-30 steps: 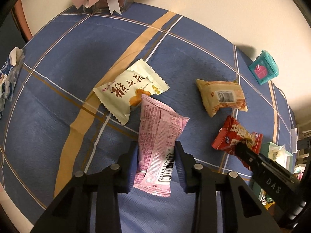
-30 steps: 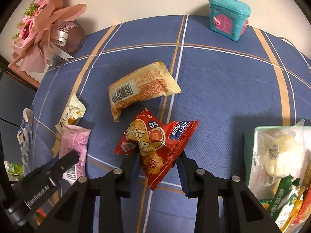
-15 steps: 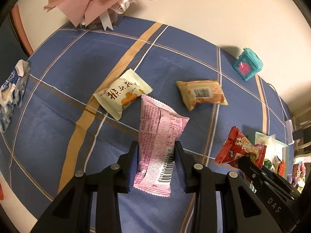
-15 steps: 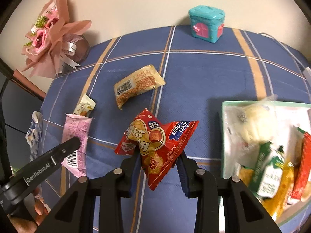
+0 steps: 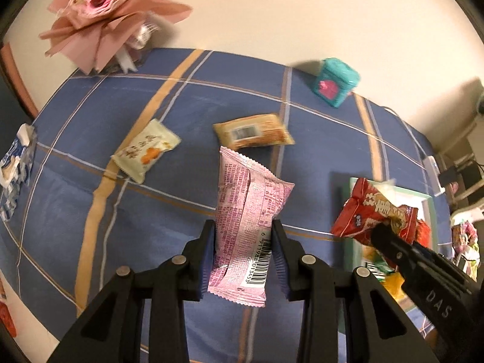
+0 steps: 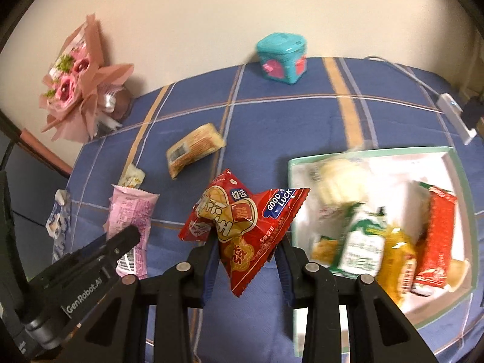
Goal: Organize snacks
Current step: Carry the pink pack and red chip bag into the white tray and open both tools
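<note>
My left gripper [image 5: 243, 239] is shut on a pink snack packet [image 5: 246, 208], held up above the blue checked tablecloth [image 5: 90, 211]. My right gripper [image 6: 246, 248] is shut on a red snack bag [image 6: 245, 220], which hangs just left of a white tray with a green rim [image 6: 453, 157] that holds several snack packs. In the left wrist view the red snack bag [image 5: 375, 211] hovers over the tray's near edge. An orange packet [image 5: 252, 133] and a pale cream packet [image 5: 145, 151] lie on the cloth beyond.
A pink flower bouquet [image 5: 103, 15] stands at the back left by the wall. A teal house-shaped box [image 6: 281, 57] sits at the back. A blue-white packet [image 5: 15, 166] lies at the left edge. A white charger with a cable [image 6: 453, 112] lies at the right.
Both grippers have lifted and moved right with their packets. The tray has come into view in both views, and the snacks on the cloth look smaller and farther off.
</note>
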A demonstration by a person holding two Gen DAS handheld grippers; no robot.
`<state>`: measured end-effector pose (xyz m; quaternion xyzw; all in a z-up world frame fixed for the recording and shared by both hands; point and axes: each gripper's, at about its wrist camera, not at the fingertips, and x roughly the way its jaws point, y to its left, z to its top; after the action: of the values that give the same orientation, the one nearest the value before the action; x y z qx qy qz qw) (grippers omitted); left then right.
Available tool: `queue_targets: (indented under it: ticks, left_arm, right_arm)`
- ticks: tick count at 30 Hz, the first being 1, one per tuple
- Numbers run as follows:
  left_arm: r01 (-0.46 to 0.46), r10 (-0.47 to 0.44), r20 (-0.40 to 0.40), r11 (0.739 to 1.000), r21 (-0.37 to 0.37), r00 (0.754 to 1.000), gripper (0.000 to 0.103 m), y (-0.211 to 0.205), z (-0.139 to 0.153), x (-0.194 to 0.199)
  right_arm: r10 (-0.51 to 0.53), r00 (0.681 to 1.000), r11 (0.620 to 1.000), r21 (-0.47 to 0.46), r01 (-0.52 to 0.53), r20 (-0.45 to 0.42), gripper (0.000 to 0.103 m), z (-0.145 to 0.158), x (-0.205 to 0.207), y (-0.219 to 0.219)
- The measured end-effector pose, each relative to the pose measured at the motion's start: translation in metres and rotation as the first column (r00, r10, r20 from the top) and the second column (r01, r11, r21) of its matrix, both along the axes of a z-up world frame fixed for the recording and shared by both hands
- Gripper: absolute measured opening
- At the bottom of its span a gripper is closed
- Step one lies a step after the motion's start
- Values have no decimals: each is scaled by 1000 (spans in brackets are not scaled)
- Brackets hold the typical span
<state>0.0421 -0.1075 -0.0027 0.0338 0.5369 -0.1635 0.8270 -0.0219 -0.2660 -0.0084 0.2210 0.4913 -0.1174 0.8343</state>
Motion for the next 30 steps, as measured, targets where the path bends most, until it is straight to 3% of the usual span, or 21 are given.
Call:
queue_targets:
  ticks: [9,19,30]
  left_arm:
    - [94,-93,27,995,-22,995,37,-54,14,-29]
    - [220,-219,44,975,-14,975,37,-112,19,-57]
    - [338,-336,64,941,-10,939,37,-169,16,-75]
  right_arm:
    - [-156,987,988,-6,156,31,37,14,-43,-68]
    - [-362,932,932,4,362,22,37,8,-98,-150]
    - [-396,918,918,25,396,14,37,-4,-111,-174]
